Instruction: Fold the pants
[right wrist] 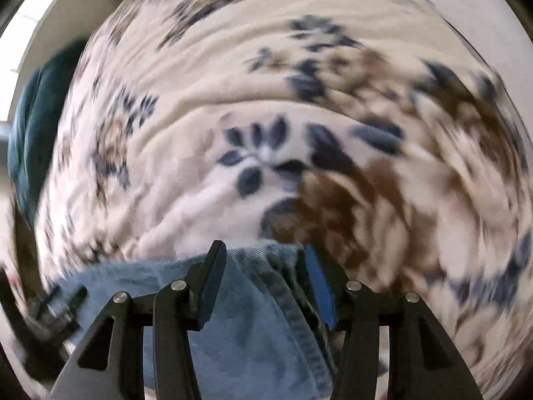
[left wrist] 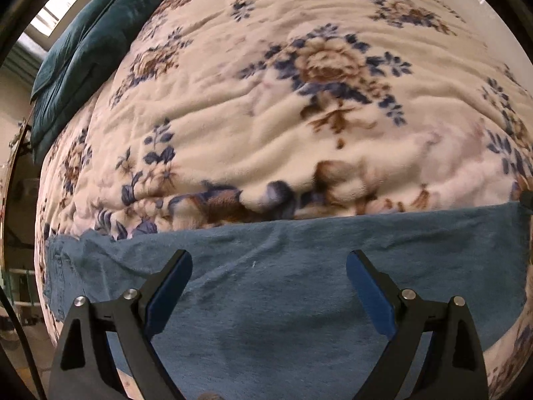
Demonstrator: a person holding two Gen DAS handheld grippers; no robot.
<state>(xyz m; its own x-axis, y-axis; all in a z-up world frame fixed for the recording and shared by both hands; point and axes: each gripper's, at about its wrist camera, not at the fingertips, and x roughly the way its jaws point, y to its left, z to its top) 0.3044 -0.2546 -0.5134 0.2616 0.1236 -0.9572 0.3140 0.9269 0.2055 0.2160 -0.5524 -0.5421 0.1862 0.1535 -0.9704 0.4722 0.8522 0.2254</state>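
Blue denim pants [left wrist: 283,266] lie flat across the near part of a floral blanket [left wrist: 266,100]. My left gripper [left wrist: 269,263] is open and hovers above the pants' middle, holding nothing. In the right wrist view, which is blurred by motion, a gathered end of the pants [right wrist: 266,280] sits between the fingers of my right gripper [right wrist: 265,250]. The jaws stand partly open around the bunched fabric, and I cannot tell whether they pinch it. The other gripper shows at the lower left of the right wrist view [right wrist: 56,303].
A dark teal pillow [left wrist: 96,43] lies at the far left corner of the bed, also in the right wrist view [right wrist: 30,133]. The floral blanket [right wrist: 266,116] covers the bed beyond the pants. The bed's left edge drops to the floor [left wrist: 20,300].
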